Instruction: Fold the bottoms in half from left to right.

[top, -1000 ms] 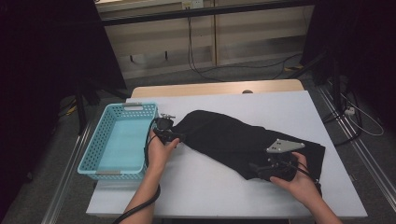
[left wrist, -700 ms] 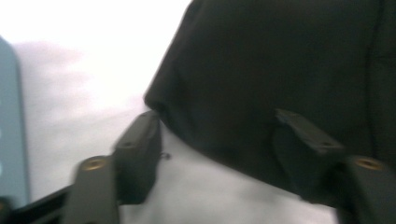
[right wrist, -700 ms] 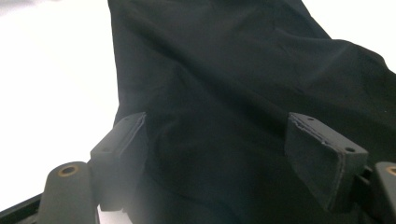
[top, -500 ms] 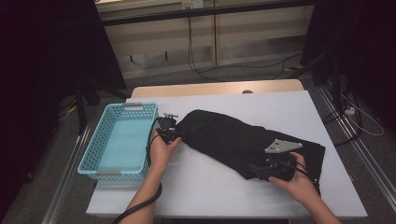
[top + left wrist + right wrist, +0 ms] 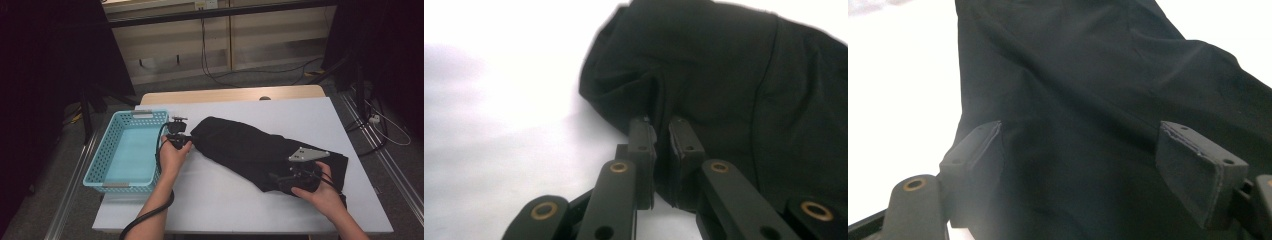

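A black garment (image 5: 260, 150) lies folded in a long strip slanting across the white table (image 5: 215, 205). My left gripper (image 5: 188, 141) is at its upper-left end. In the left gripper view its jaws (image 5: 663, 137) stand almost together with a fold of the black garment (image 5: 734, 85) pinched between them. My right gripper (image 5: 275, 180) rests at the garment's lower right edge, a grey plate on top of it. Its jaws (image 5: 1083, 155) are spread wide, open, over the black garment (image 5: 1083, 75), with cloth lying between the pads (image 5: 1198, 167).
A light blue plastic basket (image 5: 102, 172) stands empty at the table's left side, just left of my left hand. Bare white tabletop lies in front of the garment and behind it. Cables trail on the floor beyond the table.
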### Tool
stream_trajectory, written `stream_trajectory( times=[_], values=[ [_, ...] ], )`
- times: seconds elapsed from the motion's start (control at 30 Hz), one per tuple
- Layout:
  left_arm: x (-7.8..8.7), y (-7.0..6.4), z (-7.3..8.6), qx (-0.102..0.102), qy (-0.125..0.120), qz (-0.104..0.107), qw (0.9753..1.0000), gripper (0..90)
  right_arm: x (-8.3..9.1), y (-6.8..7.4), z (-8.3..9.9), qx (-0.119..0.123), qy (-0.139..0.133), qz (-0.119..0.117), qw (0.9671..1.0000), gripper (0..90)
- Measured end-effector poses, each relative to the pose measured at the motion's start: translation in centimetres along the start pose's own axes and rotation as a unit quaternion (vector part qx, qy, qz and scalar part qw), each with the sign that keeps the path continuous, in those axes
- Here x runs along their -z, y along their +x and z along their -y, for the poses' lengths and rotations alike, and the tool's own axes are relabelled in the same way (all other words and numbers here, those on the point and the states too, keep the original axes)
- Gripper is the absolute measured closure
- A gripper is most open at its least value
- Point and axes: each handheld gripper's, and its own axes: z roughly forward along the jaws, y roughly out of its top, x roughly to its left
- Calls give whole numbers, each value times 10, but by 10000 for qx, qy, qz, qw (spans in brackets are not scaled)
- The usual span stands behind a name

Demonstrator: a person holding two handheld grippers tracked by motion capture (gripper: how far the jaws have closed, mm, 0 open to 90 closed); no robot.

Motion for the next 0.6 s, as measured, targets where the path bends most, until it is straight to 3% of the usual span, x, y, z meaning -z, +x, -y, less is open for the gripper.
stream_trajectory(
  times=[0.6],
  values=[
    [23, 11, -12, 223, -6, 15, 9997, 834, 3, -3, -1, -43, -64, -15, 10000, 168]
  ],
)
